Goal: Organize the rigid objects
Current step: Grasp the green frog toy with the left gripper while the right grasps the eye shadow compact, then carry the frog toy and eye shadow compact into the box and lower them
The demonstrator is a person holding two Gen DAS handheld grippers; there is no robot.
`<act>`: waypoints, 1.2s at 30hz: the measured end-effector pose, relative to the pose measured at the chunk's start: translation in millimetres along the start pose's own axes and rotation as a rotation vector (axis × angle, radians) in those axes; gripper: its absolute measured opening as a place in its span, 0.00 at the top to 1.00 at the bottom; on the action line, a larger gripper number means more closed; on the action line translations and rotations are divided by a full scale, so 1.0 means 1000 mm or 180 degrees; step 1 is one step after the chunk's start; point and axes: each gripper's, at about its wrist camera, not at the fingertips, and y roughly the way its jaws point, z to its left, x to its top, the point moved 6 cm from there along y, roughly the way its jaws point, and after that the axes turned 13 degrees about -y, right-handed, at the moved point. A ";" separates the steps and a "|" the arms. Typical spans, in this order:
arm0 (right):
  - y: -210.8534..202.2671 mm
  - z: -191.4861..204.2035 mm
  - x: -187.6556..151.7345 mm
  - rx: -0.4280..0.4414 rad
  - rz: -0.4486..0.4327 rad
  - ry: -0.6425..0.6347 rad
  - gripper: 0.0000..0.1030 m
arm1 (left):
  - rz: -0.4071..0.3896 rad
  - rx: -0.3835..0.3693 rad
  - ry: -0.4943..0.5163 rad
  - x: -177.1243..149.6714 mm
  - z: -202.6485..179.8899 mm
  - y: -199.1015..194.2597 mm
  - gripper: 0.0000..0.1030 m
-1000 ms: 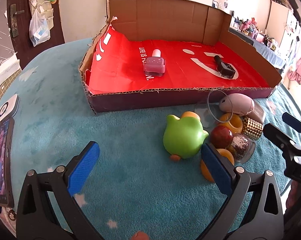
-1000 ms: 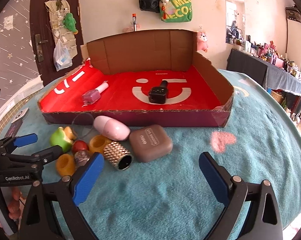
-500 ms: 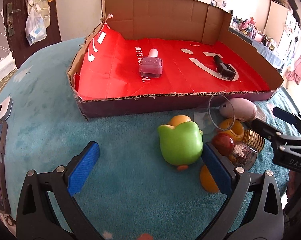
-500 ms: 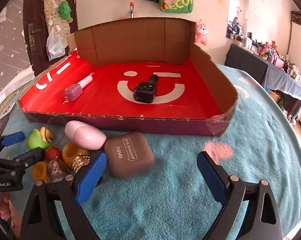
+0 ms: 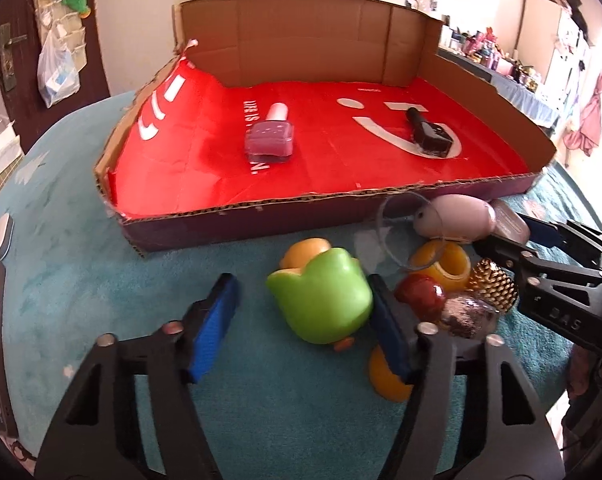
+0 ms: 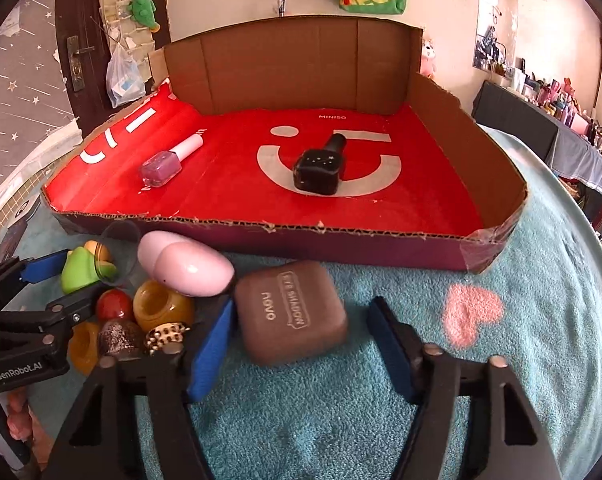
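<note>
Closing on two items at once, both hand-held grippers are seen with jaws far narrower than a second ago, when each stood spread wide. The left hand-held gripper (image 5: 301, 320) is narrowing around the green toy (image 5: 321, 296): one pad is at the toy's side, the other is clear of it, so no pinch is made yet. The right hand-held gripper (image 6: 297, 344) is narrowing around the brown case (image 6: 291, 312); gaps show on both sides of it. From this it is judged that two pickups are under way, with placement in the box (image 6: 497, 160) to follow.

Both items lie on the teal cloth (image 6: 381, 420) just in front of the box's near wall, the toy left of the case. The case lies flat, its long axis running obliquely toward the box. The toy's notched end is turned toward the box.
</note>
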 end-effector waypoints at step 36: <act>-0.079 0.018 0.005 0.0381 -0.0516 0.0246 0.48 | -0.0227 -0.0412 0.0006 -0.004 -0.009 -0.060 0.57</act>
